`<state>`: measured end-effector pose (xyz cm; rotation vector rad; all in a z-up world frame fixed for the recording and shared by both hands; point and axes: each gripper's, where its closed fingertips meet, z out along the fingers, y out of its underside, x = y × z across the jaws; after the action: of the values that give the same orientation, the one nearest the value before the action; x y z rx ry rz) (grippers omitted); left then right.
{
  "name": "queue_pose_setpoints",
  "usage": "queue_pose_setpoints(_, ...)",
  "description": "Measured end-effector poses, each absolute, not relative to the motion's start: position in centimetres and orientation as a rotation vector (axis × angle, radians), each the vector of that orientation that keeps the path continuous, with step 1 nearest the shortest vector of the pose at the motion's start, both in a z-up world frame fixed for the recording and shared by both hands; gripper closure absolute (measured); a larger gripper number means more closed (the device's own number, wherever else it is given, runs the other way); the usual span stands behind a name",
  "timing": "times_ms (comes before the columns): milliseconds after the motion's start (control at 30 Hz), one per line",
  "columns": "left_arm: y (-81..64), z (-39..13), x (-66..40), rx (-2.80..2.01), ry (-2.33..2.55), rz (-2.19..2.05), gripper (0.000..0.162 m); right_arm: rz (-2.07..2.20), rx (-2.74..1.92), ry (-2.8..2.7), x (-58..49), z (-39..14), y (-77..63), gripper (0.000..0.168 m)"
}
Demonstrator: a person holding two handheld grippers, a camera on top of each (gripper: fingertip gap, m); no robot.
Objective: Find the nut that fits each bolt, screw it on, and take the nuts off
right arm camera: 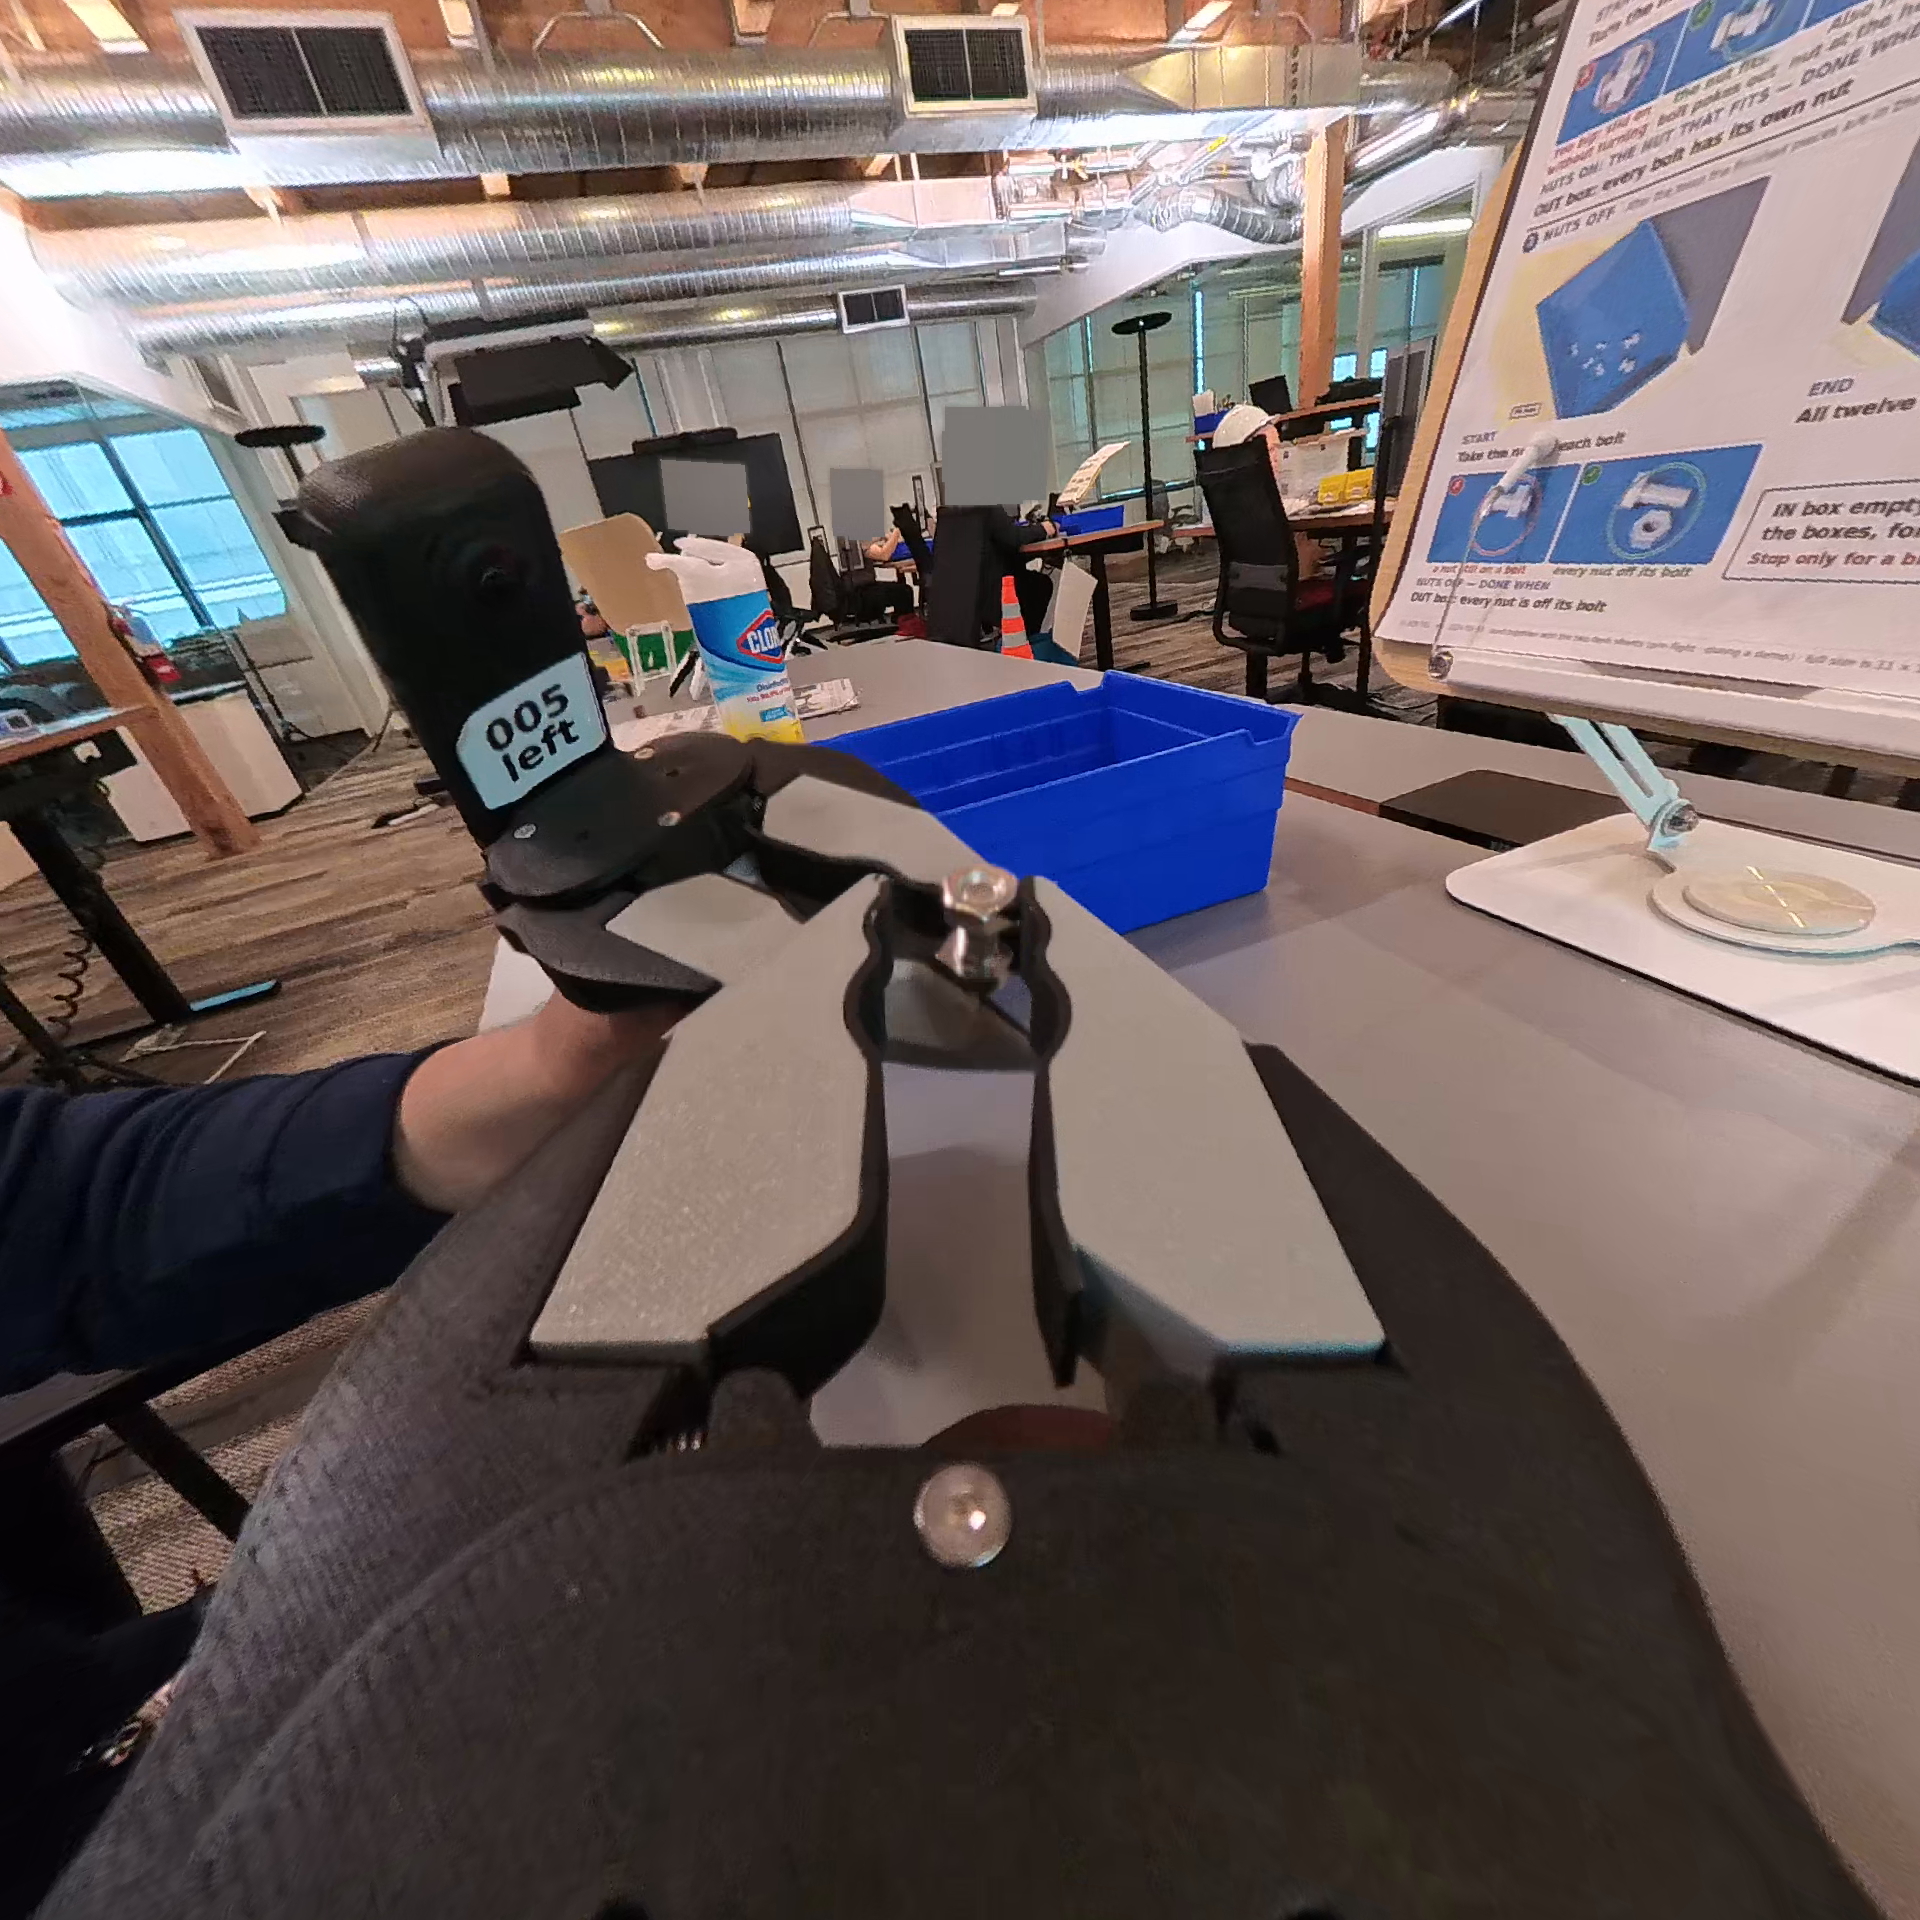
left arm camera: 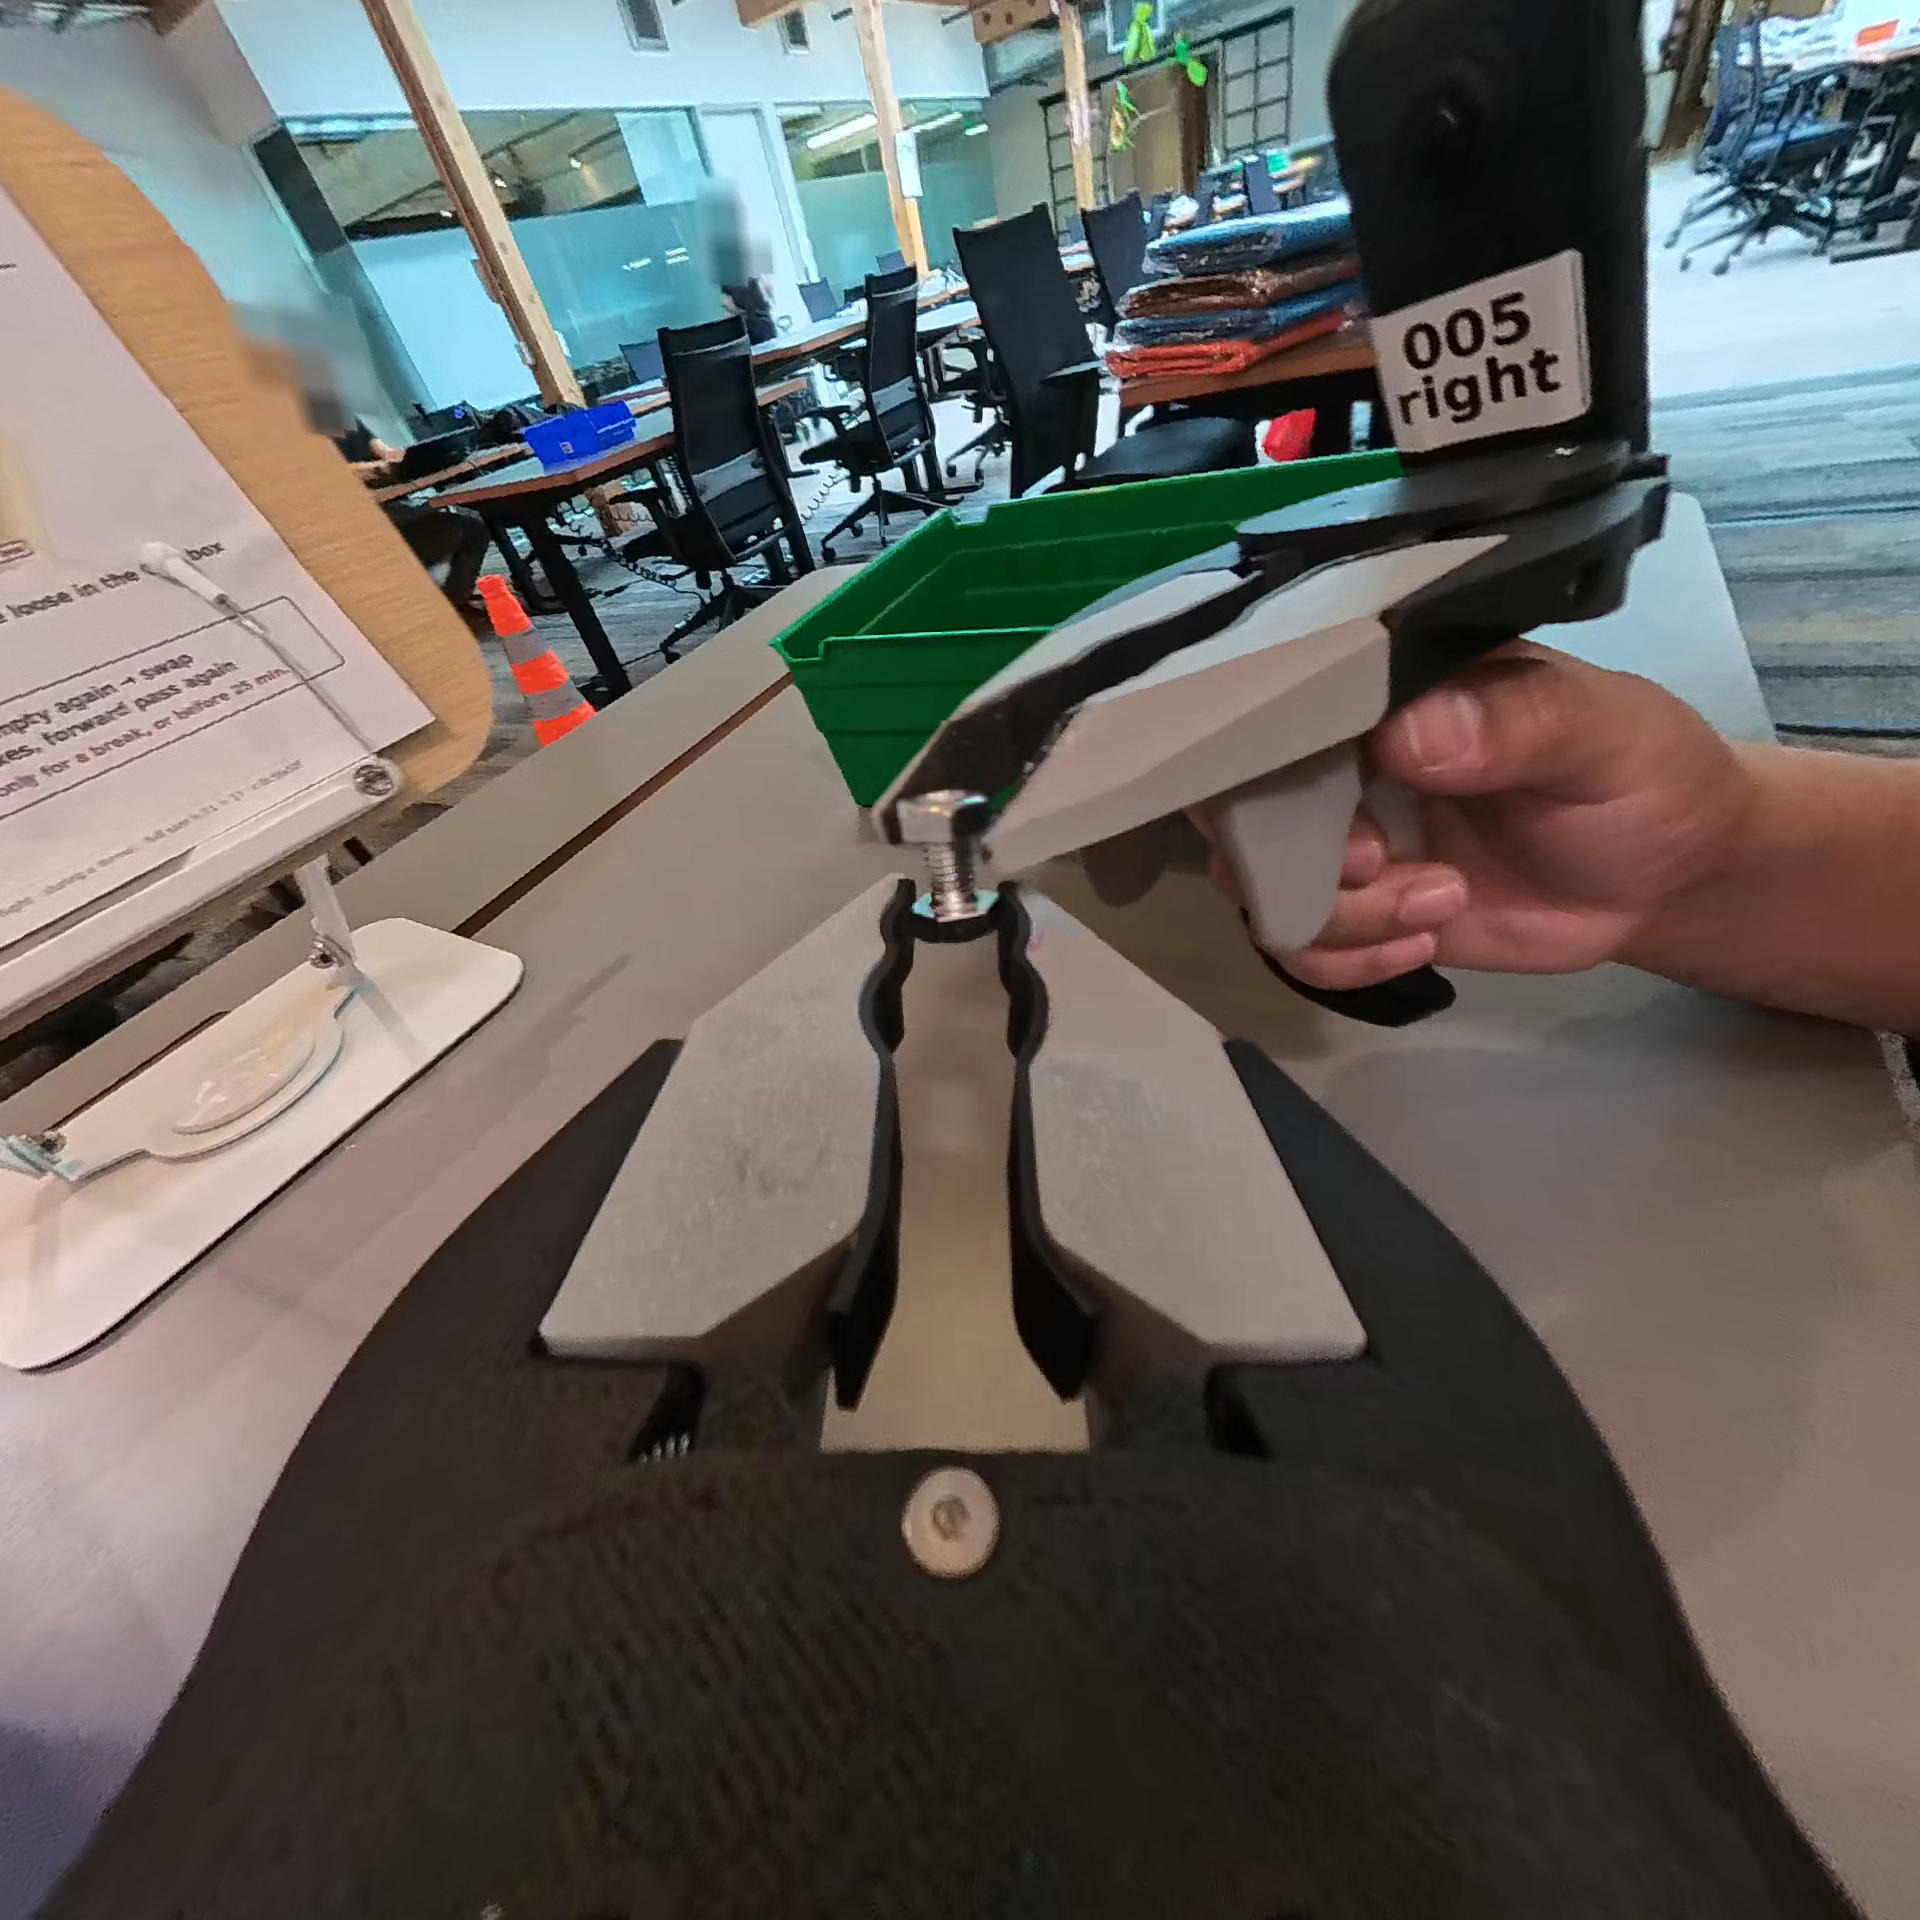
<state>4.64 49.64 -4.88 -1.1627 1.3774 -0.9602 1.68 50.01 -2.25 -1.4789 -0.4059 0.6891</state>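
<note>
A silver hex bolt (left arm camera: 948, 868) stands upright in the air over the grey table (left arm camera: 1558, 1195), with a silver nut (left arm camera: 958, 909) on its lower thread. My left gripper (left arm camera: 956, 920) is shut on the nut from below. My right gripper (left arm camera: 940, 821) comes in from the right and is shut on the bolt's head. In the right wrist view my right gripper (right arm camera: 961, 914) pinches the bolt head (right arm camera: 979, 896). The left gripper (right arm camera: 982, 977) reaches in from the left and holds the nut (right arm camera: 971, 958) just under it.
A green bin (left arm camera: 935, 644) stands behind the right gripper. A blue bin (right arm camera: 1091, 790) stands beyond the bolt. An instruction sheet on a stand (right arm camera: 1714, 364) with a white base (left arm camera: 208, 1091) sits at the table's side. A wipes canister (right arm camera: 743, 655) stands farther back. Less than 4 cm separates the two grippers' tips.
</note>
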Motion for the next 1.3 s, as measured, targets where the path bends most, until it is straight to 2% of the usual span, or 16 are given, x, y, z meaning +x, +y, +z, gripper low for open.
queue_pose_setpoints(233,49.4,-5.1,4.8,-1.159,1.39,-0.945,0.149,0.665,-1.473,-0.387,2.0,-2.1,50.2,0.14)
queue_pose_setpoints(400,49.9,-4.9,4.5,-1.168,1.368,-0.959,0.149,0.697,-1.467,-0.41,1.6,-2.1,49.9,0.142)
queue_pose_setpoints(567,48.9,-5.6,5.2,-1.14,1.418,-0.918,0.149,0.672,-1.474,-0.436,0.9,-2.2,49.9,0.137)
queue_pose_setpoints(900,49.1,-5.2,4.8,-1.136,1.406,-0.924,0.149,0.674,-1.474,-0.438,1.1,-2.3,49.9,0.144)
queue_pose_setpoints(1100,48.8,-5.7,5.2,-1.129,1.429,-0.887,0.149,0.673,-1.469,-0.414,1.5,-2.1,50.0,0.137)
queue_pose_setpoints(1300,50.0,-5.1,4.6,-1.158,1.377,-0.901,0.149,0.656,-1.477,-0.425,1.8,-2.3,49.9,0.148)
